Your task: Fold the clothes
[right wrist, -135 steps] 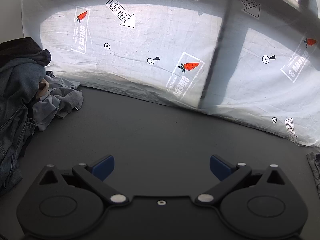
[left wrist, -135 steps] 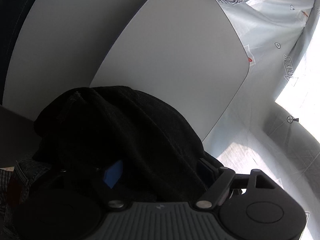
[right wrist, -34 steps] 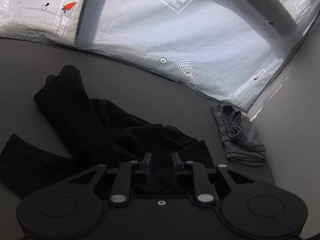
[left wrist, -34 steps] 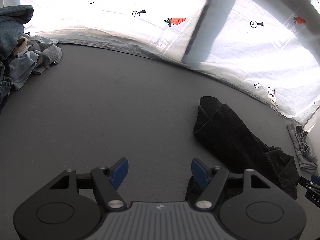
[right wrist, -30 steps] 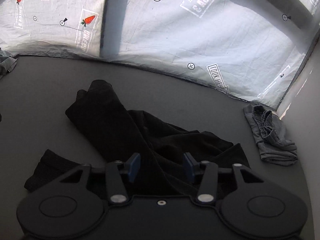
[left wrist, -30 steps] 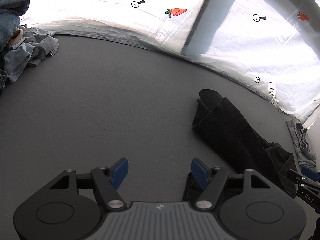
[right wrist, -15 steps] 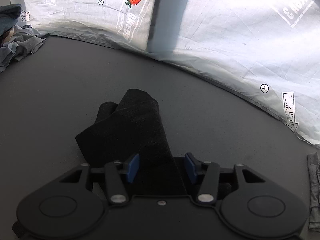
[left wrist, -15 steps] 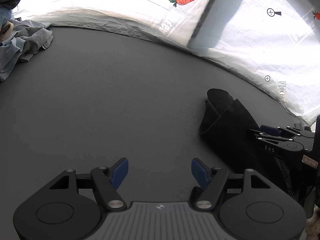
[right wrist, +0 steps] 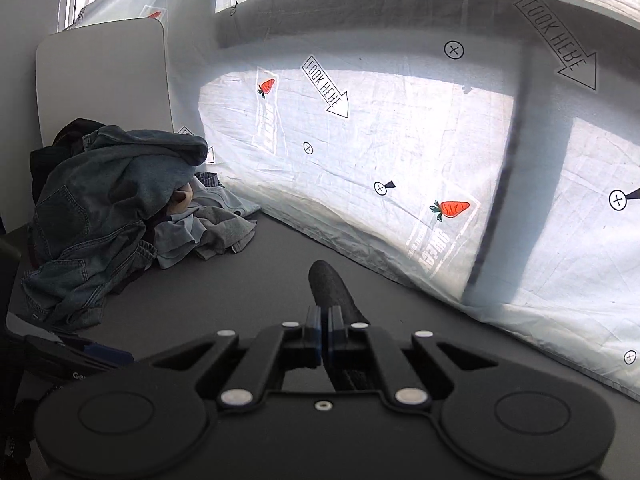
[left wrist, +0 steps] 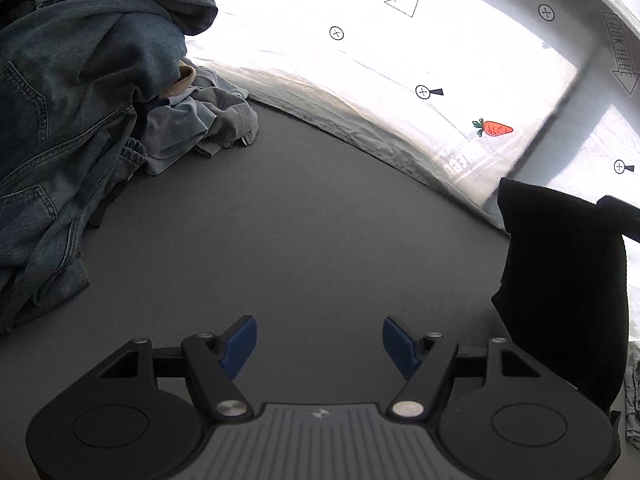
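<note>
Black garment (left wrist: 560,280) hung lifted at the table's (left wrist: 300,220) right side, pinched between the right gripper's (right wrist: 324,332) closed fingers; the left gripper (left wrist: 316,340) hovered spread and empty, denim pile (left wrist: 72,120) heaped far left.

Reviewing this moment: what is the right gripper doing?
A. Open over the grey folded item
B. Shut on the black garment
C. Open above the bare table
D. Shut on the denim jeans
B. In the right wrist view the right gripper has its jaws pressed together on the black garment, which the left wrist view shows hanging at its right edge; the denim pile lies untouched at the far left.
</note>
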